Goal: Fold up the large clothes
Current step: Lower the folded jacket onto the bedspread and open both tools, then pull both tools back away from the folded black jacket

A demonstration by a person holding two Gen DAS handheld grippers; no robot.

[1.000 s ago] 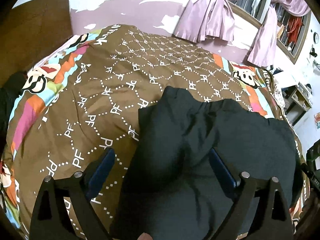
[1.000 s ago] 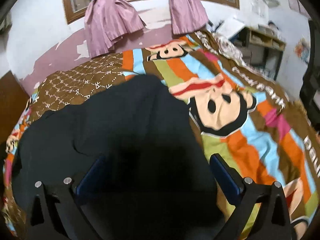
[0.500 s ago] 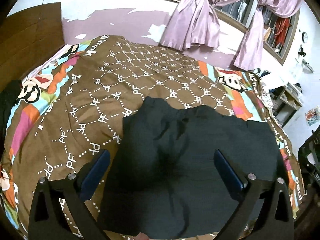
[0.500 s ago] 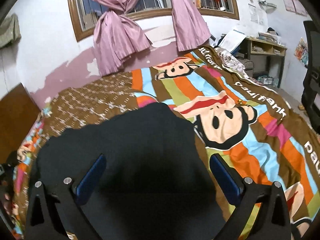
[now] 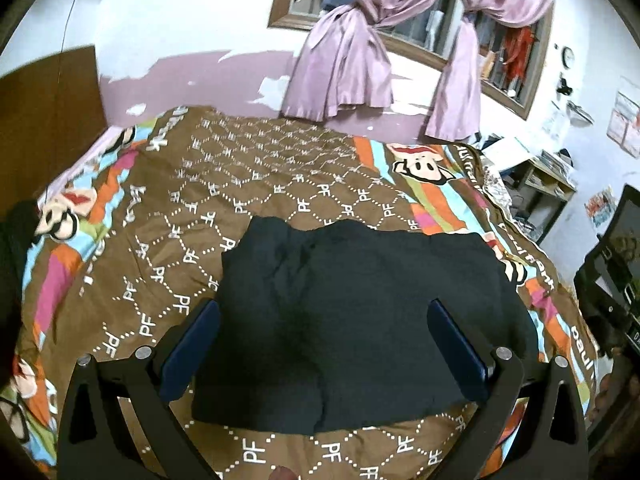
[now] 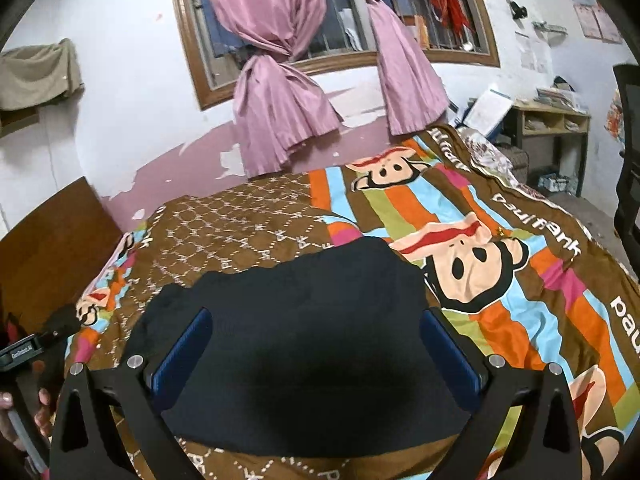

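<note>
A dark navy garment (image 5: 360, 280) lies folded into a rough rectangle on the bed; it also shows in the right wrist view (image 6: 304, 320). My left gripper (image 5: 324, 312) is open and empty, held above the garment's near half with its blue pads (image 5: 188, 344) wide apart. My right gripper (image 6: 316, 328) is open and empty too, above the garment's near part. Neither touches the cloth.
The bed is covered by a brown patterned quilt (image 5: 248, 184) with colourful cartoon-monkey stripes (image 6: 480, 264). A wooden headboard (image 5: 44, 96) is at the left. Pink curtains (image 6: 280, 92) hang at the window behind. A shelf (image 6: 552, 128) stands at the right.
Both grippers have risen and pulled back from the garment, so more of the bed and room shows. The garment now lies flat with its near edge visible.
</note>
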